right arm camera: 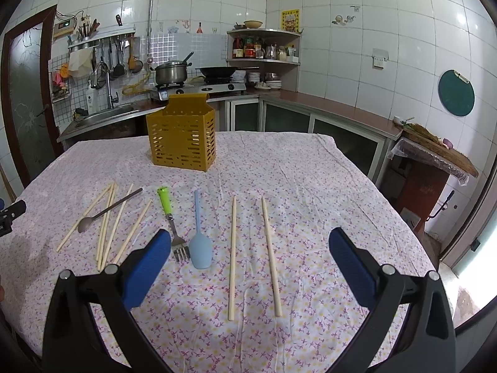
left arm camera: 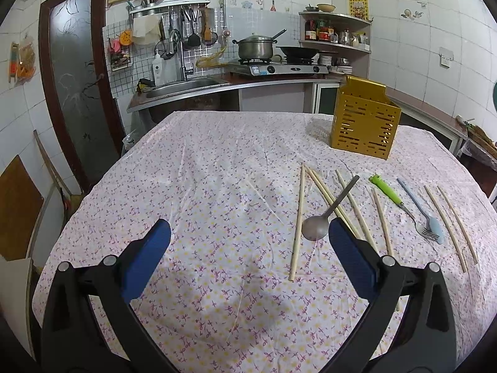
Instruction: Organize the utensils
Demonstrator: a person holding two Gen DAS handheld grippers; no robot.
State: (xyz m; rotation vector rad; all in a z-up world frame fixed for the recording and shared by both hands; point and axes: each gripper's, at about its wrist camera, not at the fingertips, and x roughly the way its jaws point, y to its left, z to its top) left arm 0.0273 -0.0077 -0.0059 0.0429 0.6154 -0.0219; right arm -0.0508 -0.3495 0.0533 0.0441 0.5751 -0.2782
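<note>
While hovering over the floral-clothed desk [left arm camera: 217,155], left gripper [left arm camera: 249,236] with blue fingers [left arm camera: 149,258] spread wide apart, nothing between them. Right gripper [right arm camera: 250,242] likewise spread wide, empty, above the desk's near edge.

Laid out flat on the cloth in a loose row: a cluster of wooden chopsticks [right arm camera: 107,223] at the left, crossed by a metal spoon [right arm camera: 105,211] resting on top of them; then a green-handled fork [right arm camera: 172,220], just beside a pale blue spatula [right arm camera: 198,242], tines and blade side by side near the right gripper's left finger. Further right, two separate chopsticks [right arm camera: 251,255], roughly parallel, apart from each other, lying between the right gripper's fingers in that view.

Seen from the left wrist, spoon bowl [left arm camera: 314,227] just beside the right-hand finger, which overlaps several chopstick ends.

Standing upright toward the far side of the desk, a yellow perforated utensil holder [right arm camera: 181,133], well apart from the utensils, open cloth between.

Behind, sink [left arm camera: 186,85], stove with pot [left arm camera: 256,46] and wok.
</note>
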